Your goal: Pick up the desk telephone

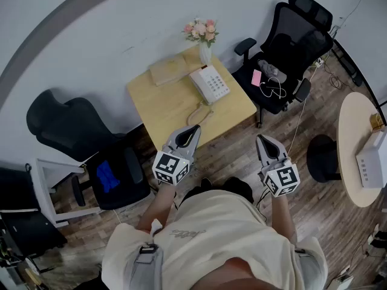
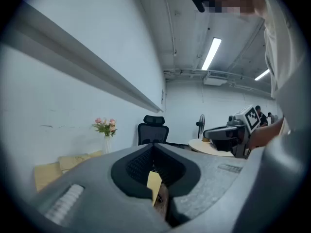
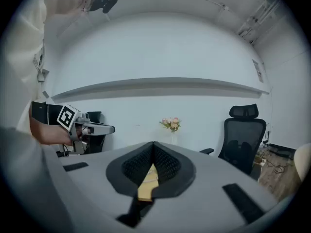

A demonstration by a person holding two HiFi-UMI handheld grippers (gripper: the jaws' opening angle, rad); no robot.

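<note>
With the jaws of your left gripper and right gripper both pressed together on nothing, well short of the desk telephone on the counter beside the flower vase, you risk shoving it or snagging its coiled cord.

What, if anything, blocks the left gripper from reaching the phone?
Probably yes, it can reach: the left gripper hovers by the table's near edge, shut and empty, and only the cord lies before the phone. Jaws must open first.
</note>
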